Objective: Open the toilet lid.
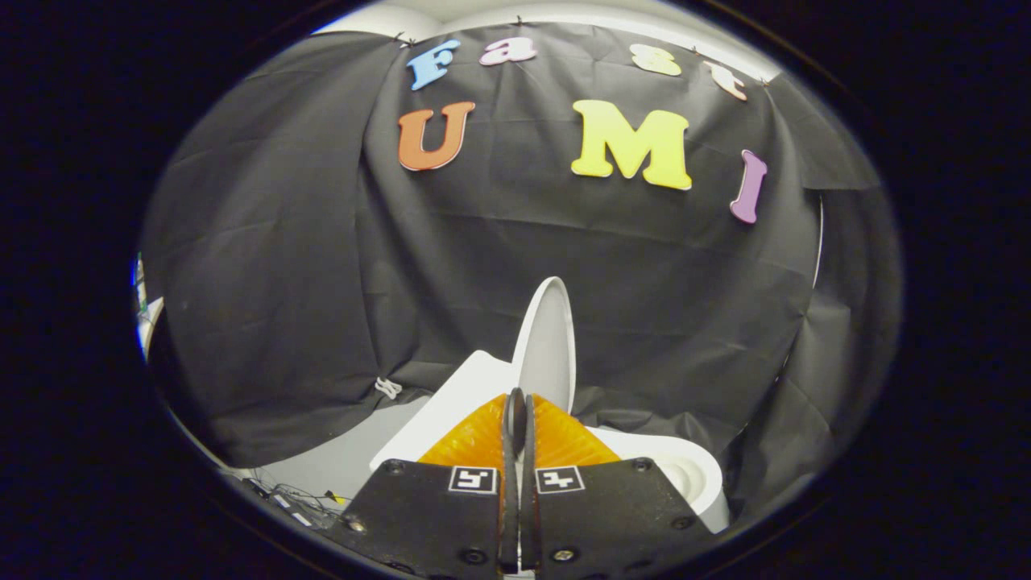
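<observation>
Left of the fingers ran a grey floor [338, 463] with loose cables [278, 493]. The gripper [516, 403] had its fingers pressed together — holding nothing. Just beyond their tips the toilet lid [548, 346] stood raised and upright above the toilet [685, 475] — bowl to the right.

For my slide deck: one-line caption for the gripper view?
Gripper closed, its fingers together just before the raised toilet lid, the open bowl beside them.

White toilet lid [548, 342] raised, standing near upright and edge-on, just beyond the fingers [516, 419], which are closed together on nothing. White bowl [685, 475] exposed below.
</observation>
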Tool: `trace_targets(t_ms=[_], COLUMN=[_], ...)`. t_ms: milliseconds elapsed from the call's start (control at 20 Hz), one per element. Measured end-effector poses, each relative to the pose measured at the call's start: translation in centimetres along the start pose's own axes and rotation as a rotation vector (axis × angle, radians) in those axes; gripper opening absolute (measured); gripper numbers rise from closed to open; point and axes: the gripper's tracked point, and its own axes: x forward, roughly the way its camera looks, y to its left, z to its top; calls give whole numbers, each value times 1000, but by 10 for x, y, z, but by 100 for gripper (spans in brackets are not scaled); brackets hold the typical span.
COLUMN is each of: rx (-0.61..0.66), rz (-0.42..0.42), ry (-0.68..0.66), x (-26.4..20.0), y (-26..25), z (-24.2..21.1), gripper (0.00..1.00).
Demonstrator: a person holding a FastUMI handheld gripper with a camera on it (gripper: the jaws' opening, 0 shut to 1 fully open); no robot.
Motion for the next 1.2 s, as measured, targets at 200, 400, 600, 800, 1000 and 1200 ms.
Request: trace_targets(t_ms=[200, 400, 600, 800, 1000, 1200], rx=[-47, -132, -150, -79, 20, 144], rz=[-19, 5, -26, -29, 4, -19], ry=[-2, 9, -112, -255, -333, -352], x=[5, 11, 2, -23, -66, -101], y=[11, 25, 14, -6, -43, -112], z=[-1, -11, 2, 20, 15, -19], gripper=[8, 33, 86, 95, 100, 100])
